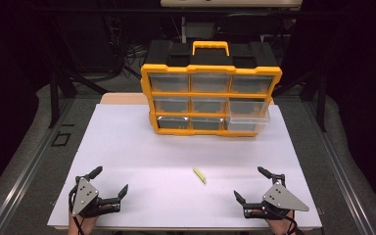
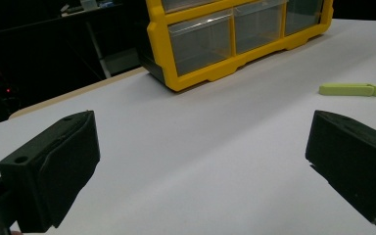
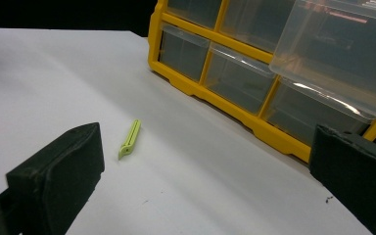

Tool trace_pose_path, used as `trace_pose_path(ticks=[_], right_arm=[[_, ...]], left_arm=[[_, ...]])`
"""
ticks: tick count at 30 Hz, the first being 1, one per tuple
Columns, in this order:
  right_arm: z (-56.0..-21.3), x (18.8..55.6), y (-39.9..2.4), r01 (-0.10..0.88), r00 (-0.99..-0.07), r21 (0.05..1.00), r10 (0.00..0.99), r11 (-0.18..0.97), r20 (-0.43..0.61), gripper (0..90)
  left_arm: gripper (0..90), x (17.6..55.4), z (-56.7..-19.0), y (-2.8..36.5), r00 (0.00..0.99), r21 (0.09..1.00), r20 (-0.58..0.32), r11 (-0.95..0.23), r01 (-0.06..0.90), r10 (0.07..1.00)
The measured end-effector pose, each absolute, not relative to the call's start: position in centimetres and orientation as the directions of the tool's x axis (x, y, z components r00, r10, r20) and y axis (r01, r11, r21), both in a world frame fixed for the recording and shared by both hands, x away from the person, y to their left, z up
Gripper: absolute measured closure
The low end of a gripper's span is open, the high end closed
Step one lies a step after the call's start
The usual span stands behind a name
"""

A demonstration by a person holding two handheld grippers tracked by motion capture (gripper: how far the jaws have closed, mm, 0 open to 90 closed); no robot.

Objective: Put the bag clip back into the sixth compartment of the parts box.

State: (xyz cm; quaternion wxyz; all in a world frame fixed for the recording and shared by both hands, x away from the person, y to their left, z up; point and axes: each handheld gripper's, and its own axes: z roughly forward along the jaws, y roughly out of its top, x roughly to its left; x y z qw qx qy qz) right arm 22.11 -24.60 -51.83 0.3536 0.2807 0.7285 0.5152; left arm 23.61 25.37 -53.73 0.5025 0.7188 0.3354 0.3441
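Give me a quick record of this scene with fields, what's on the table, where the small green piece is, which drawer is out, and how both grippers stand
surface: white table top
organizer: yellow drawer cabinet at the far side, upright, black body, yellow handle on top
drawers: clear, three rows of three
drawer out: the middle-right drawer is pulled forward
small item: green clip lying flat, between the grippers, touching neither
left gripper: open, holding nothing, near edge
right gripper: open, holding nothing, near edge

Left gripper (image 1: 110, 182) and right gripper (image 1: 252, 183) both gape wide.
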Motion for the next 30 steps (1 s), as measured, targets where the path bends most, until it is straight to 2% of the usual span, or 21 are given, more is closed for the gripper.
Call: trace_pose_path(ticks=[14, 30], right_arm=[[-51.8, 22.5, -24.3, 0.070, -0.597, 0.944, 0.772, 0.323, -0.219, 0.0], [-51.8, 24.6, -21.9, 0.102, -0.633, 0.920, 0.738, 0.377, -0.233, 0.0]], left_arm=[[0.0, 23.7, -53.7, 25.3, 0.543, 0.953, 0.157, -0.271, 0.136, 0.825], [0.0, 23.8, -53.8, 25.4, 0.540, 0.950, 0.160, -0.278, 0.143, 0.826]])
